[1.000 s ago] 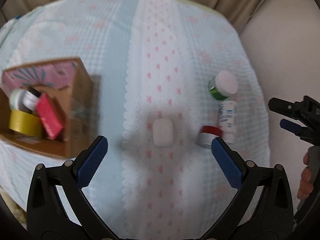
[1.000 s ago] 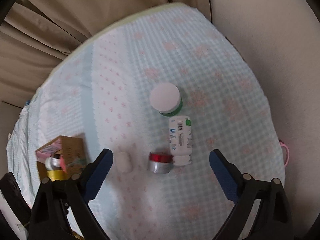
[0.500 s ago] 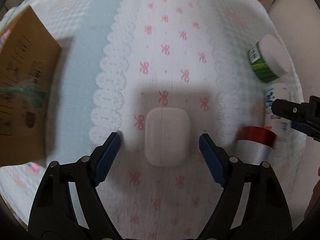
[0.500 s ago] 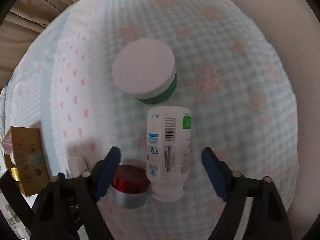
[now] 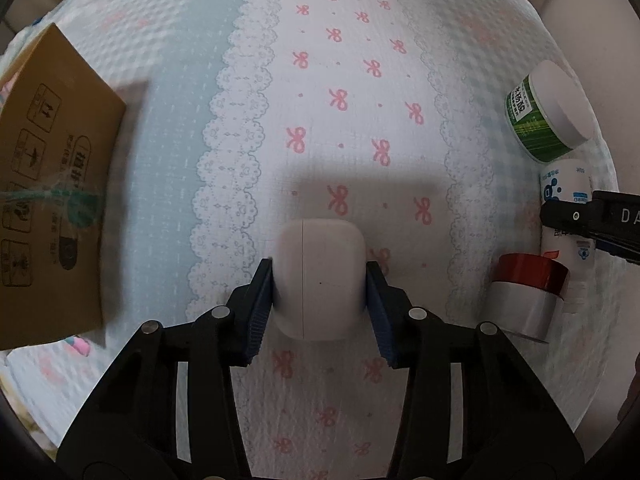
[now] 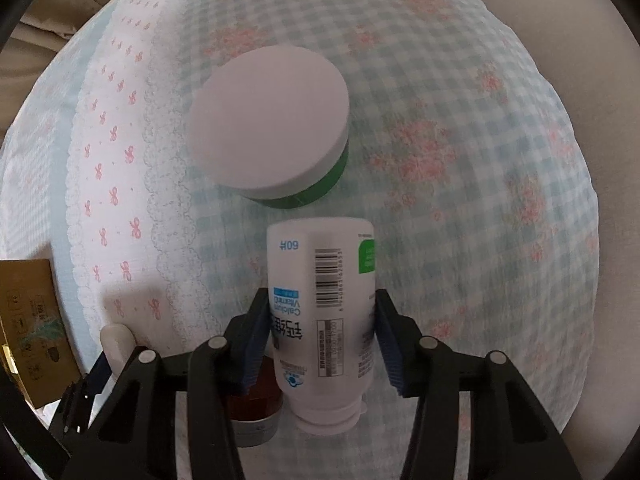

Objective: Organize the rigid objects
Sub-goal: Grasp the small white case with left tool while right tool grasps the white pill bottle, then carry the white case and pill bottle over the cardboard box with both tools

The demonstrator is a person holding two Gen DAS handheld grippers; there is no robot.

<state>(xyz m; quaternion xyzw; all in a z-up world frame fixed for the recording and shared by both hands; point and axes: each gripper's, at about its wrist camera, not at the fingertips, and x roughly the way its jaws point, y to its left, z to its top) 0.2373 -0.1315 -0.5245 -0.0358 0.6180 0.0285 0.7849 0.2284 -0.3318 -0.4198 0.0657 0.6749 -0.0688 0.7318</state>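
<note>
1. While the left gripper (image 5: 319, 294) sits low over the cloth-covered surface (image 5: 248, 128), its blue ribbed fingers (image 5: 259, 312) press against both flanks of the white earbud case (image 5: 320, 276), which fills the gap between them and rests on the cloth.
2. Smooth and glossy, the case is a rounded pebble shape with a thin seam running down it.
3. Likewise the right gripper (image 6: 320, 334) has its fingers (image 6: 388, 340) closed in on the white vitamin bottle (image 6: 322, 316), one pad on each side of the body; the bottle lies on its side with its cap end toward the camera.
4. A printed label with a barcode and blue and green patches wraps the bottle's plastic barrel.
5. Just beyond the bottle's base stands a green jar (image 6: 272, 128) with a broad, flat white lid.
6. Beside the bottle's neck, on the left, sits a small silver tin (image 5: 524, 296) with a red top, partly hidden in the right wrist view.
7. At far left stands a brown cardboard box (image 5: 52, 184) printed with handling symbols.
8. The cloth is a puckered weave: pale blue check, lace-like scalloped borders, and a white band dotted with pink bows.
</note>
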